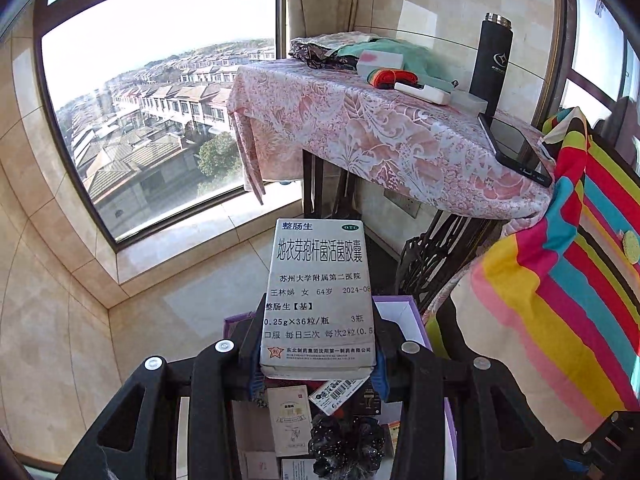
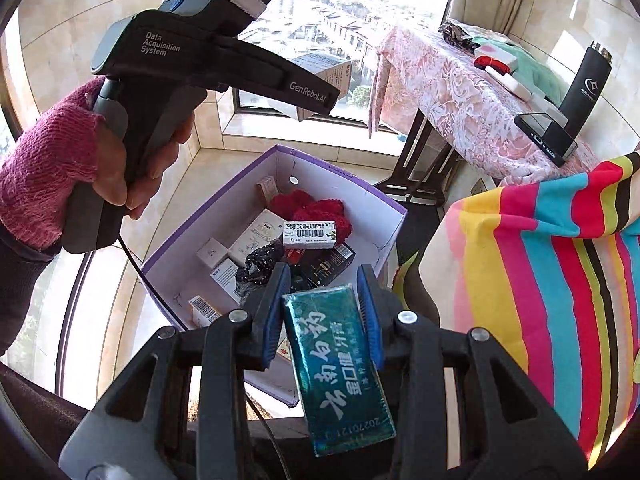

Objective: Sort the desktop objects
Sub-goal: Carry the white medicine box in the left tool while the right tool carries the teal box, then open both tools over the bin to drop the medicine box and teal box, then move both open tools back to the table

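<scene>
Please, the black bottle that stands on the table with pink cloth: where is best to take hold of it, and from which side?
Probably grip the black bottle around the middle of its body, jaws level, from the front table edge. It stands upright, tall and round, so its side walls suit the jaws. The phone lies just before it, so come in above that.
</scene>
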`<state>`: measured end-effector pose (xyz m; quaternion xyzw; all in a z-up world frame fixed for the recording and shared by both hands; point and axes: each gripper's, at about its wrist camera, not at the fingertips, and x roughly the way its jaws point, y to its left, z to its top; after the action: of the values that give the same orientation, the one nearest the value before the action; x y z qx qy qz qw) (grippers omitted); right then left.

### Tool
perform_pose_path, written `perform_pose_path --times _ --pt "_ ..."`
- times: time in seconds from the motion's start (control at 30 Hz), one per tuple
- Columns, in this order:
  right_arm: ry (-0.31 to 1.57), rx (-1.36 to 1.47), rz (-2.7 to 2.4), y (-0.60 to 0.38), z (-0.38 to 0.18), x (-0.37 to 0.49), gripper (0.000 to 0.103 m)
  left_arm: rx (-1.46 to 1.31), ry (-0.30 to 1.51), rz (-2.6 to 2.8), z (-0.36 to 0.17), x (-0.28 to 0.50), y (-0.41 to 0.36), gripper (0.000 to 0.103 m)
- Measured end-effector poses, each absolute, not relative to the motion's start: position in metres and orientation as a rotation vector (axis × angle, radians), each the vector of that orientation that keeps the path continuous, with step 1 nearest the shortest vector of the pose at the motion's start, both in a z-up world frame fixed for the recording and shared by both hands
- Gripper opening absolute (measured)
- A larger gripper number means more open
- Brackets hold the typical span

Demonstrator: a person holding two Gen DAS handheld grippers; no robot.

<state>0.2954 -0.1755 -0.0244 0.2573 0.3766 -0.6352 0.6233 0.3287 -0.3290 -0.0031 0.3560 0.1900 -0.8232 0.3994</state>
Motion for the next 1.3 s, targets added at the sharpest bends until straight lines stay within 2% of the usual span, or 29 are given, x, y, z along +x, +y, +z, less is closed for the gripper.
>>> perform_pose_path --times 0.27,0.33,0.37,0.4,0.43,0.47,0.67,0.83,1.03,1.17,1.3 --pt "0.912 0.606 -1.334 -0.194 -0.047 0.325 0.039 0.931 0.516 -2.014 -0.024 0.343 -0.352 0.042" --pt "0.903 0.609 -1.321 -0.194 -0.049 0.328 0.044 0.924 0.534 -1.994 -0.028 0.347 -0.357 0.043" --pt "0.897 0.608 -1.329 -0.195 -0.048 0.328 0.05 0.928 0.544 -1.979 -0.029 0.348 -0.359 0.053" --pt "0.887 0.605 -1.341 -0.194 -0.046 0.326 0.06 0.934 0.552 -1.962 -0.03 0.349 -0.361 0.061" --pt "0.871 0.601 -1.355 -0.193 -0.044 0.324 0.069 0.936 0.556 -1.94 -0.031 0.351 -0.362 0.078" --pt "0.847 0.6 -1.367 -0.191 -0.04 0.321 0.07 0.93 0.552 -1.931 -0.031 0.351 -0.362 0.082" --pt "0.729 0.595 -1.508 -0.173 -0.014 0.284 0.072 0.925 0.56 -1.941 -0.027 0.34 -0.356 0.083" --pt "0.642 0.61 -1.743 -0.137 0.013 0.221 0.073 0.932 0.592 -2.056 -0.016 0.306 -0.333 0.083" --pt "0.47 0.703 -2.108 -0.062 0.037 0.115 0.089 1.01 0.506 -2.351 0.006 0.223 -0.268 0.083" --pt "0.452 0.792 -2.319 -0.013 0.031 0.038 0.091 1.094 0.445 -2.58 0.015 0.153 -0.208 0.083" --pt "0.348 0.941 -2.477 0.035 0.015 -0.051 0.091 1.191 0.298 -2.719 0.012 0.078 -0.146 0.083"
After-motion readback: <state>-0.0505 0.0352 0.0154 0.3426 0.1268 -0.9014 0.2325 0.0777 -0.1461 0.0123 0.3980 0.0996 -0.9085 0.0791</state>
